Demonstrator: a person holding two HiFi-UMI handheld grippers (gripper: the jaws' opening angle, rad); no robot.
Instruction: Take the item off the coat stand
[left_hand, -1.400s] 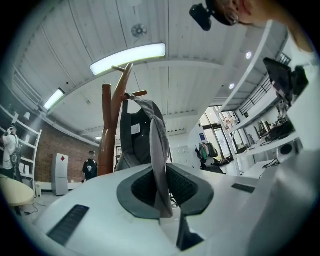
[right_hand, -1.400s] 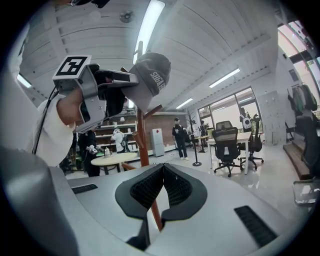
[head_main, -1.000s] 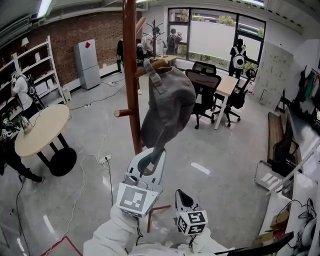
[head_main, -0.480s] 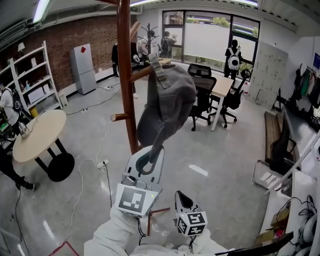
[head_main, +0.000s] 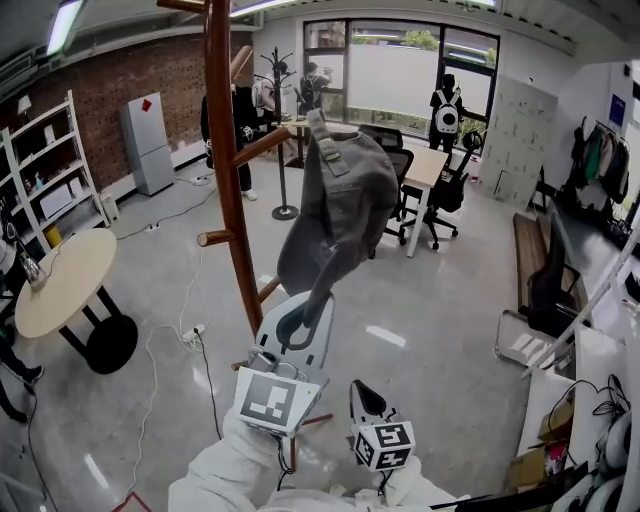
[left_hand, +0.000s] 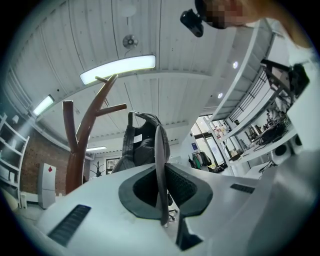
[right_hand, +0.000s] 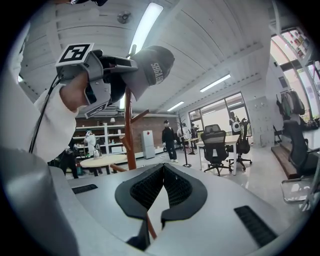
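Office with grey floor (head_main: 450, 330). Left gripper (head_main: 297, 328), jaws clamped on the brim of the grey cap (head_main: 340, 210). The cap's long axis is near upright, brim down and strap uppermost, just right of the coat stand (head_main: 228, 190). Right gripper (head_main: 364, 395), nearer, jaws together and empty.

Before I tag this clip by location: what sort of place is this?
Most likely an open-plan office or lab workspace: a desk with black swivel chairs by a large window, white shelving against a brick wall, and a round table.
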